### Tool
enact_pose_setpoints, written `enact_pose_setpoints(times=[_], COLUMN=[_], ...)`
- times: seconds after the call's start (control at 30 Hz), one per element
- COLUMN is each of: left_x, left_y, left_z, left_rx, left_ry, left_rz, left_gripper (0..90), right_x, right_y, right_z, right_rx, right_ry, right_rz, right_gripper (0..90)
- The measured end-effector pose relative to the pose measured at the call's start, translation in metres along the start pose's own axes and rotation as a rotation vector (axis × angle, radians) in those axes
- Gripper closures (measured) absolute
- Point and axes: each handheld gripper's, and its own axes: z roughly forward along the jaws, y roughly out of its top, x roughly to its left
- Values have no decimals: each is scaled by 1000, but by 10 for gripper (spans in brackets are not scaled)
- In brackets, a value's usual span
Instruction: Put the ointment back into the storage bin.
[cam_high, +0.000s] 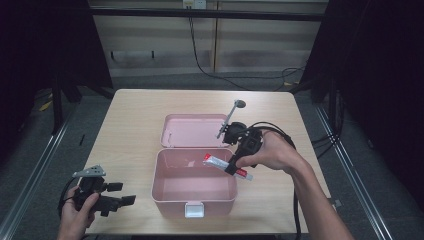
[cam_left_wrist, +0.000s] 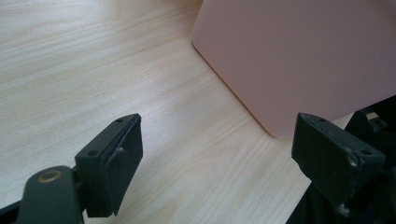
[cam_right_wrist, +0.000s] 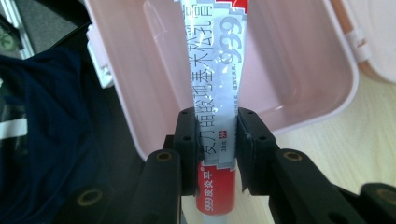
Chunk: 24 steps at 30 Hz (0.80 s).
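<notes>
An open pink box (cam_high: 194, 186) sits mid-table with its lid (cam_high: 192, 131) laid flat behind it. My right gripper (cam_high: 234, 165) is shut on a white and red ointment carton (cam_high: 225, 165), held level above the box's right rim. In the right gripper view the carton (cam_right_wrist: 215, 70) runs up between the jaws, over the box's hollow (cam_right_wrist: 289, 60). My left gripper (cam_high: 122, 194) rests at the table's front left, open and holding nothing. In the left gripper view its jaws stand wide apart (cam_left_wrist: 219, 161) over bare wood, with the box's outer wall (cam_left_wrist: 299, 56) ahead.
The wooden table (cam_high: 130, 120) is bare to the left and behind the box. A white latch (cam_high: 193, 210) sticks out from the box's front wall. Cables trail from the right gripper over the table's right side. Dark floor and metal rails flank the table.
</notes>
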Motion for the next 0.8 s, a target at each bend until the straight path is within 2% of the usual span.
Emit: enact_pose_setpoints(times=[0.13,0.5,0.8], left_x=[0,-1,0], left_y=[0,0,0], left_z=[0,0,0], left_rx=[-1,-1,-2], left_ry=[0,1,-1], left_rz=[1,-2,1], left_gripper=[165,165,165], right_x=[4,13,20], right_y=[8,28,46], right_z=[5,23,44], right_rx=[1,3,52], right_ry=[3,34,67], right_rz=[-11,-88,-135], right_gripper=[721,721,721])
